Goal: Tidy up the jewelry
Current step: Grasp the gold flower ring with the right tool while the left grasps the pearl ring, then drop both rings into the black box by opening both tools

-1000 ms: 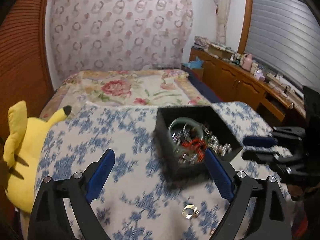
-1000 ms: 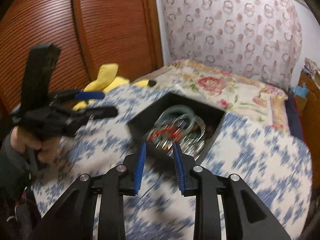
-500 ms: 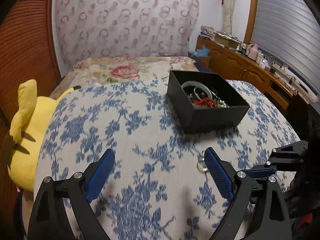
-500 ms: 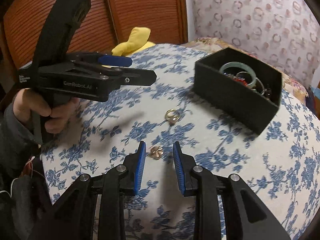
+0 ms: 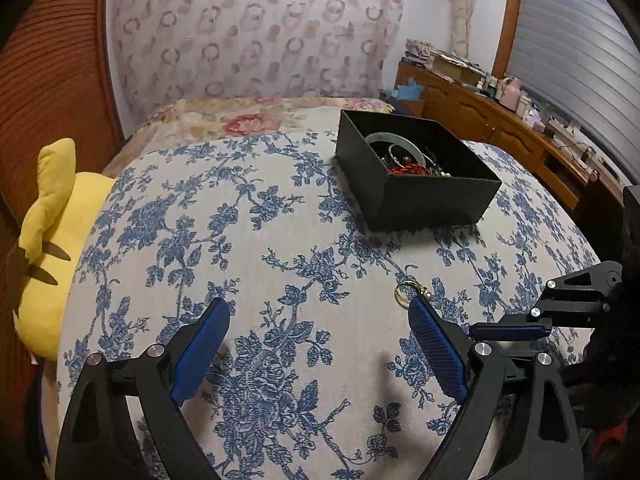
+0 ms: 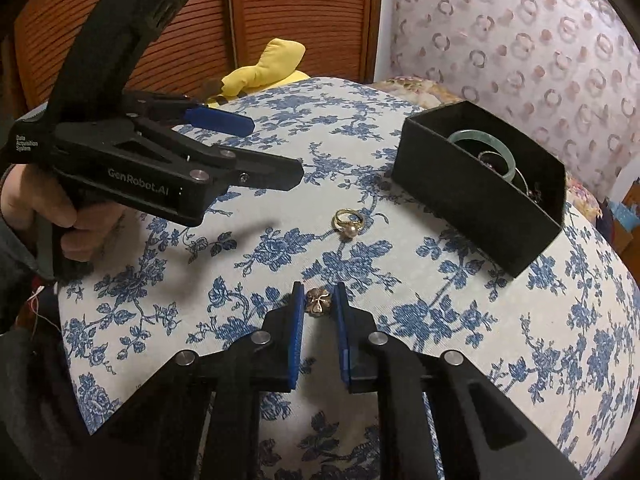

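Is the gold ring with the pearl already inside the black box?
No, the gold ring lies on the blue-flowered cloth, apart from the black box, which holds a green bangle.

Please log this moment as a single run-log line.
right gripper: closing around flower charm | left gripper: open, empty | pearl ring: on cloth | black box: holds jewelry
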The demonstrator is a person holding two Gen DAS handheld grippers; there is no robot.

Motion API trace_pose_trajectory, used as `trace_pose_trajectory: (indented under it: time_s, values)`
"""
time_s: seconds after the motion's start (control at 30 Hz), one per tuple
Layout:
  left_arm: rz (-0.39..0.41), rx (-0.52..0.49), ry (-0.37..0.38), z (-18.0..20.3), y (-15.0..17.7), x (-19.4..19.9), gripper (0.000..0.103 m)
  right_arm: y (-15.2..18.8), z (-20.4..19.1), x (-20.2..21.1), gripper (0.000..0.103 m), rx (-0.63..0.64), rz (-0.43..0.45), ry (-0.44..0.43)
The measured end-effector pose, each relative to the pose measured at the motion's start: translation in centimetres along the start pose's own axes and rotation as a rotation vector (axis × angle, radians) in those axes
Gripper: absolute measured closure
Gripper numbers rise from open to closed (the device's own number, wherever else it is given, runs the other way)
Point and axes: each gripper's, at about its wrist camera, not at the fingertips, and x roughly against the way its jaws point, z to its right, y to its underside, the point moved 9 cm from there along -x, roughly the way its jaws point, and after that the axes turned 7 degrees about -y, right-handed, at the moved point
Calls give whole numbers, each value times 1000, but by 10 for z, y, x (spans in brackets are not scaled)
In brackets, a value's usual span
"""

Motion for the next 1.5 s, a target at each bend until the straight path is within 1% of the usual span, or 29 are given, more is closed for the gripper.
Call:
trace_pose_trajectory:
  time_s: [0.07,0.27,0.33,0.43,0.5,0.53,0.6,0.63,0.7,0.8,0.97,1.03,1.07,1.27,1.37,1.5]
  values:
    - [-5,-3,1,3,0,-1,16,2,4,6,87,-11,14,8]
    - [-5,-42,35,28,-3,-1,16,5,24,35,87,-57,72,46]
    - [7,-50,38,36,-8,0,19,5,30,45,87,-70,90,66]
    - [11,-75,50,49,-13,0,28,7,40,60,87,-91,115,85]
    - [4,-90,61,58,-14,-2,37,8,45,66,86,-101,125,97]
    - [0,-97,64,61,-14,-3,38,9,47,68,86,-104,128,101]
    - [-14,-112,65,67,-12,-8,48,9,52,70,86,-111,131,108]
    - [-22,-116,67,69,-11,-10,50,10,54,72,86,-114,132,111]
    - [-40,-120,71,73,-8,-15,61,11,58,72,86,-121,133,112]
    - [-57,-128,68,75,-5,-21,69,12,62,70,86,-130,133,111]
    - [-75,-135,58,75,-2,-28,73,9,64,66,86,-135,136,105]
    - [-70,-142,48,74,-2,-29,76,8,64,65,86,-134,135,103]
    - [-70,-146,41,74,-3,-29,80,8,65,64,86,-134,135,102]
    - [-69,-140,53,73,-6,-29,80,3,72,61,86,-136,137,99]
    - [-53,-136,62,74,-12,-24,80,-1,76,62,86,-137,143,99]
    - [-13,-133,81,78,-28,-12,80,-13,85,66,86,-137,162,102]
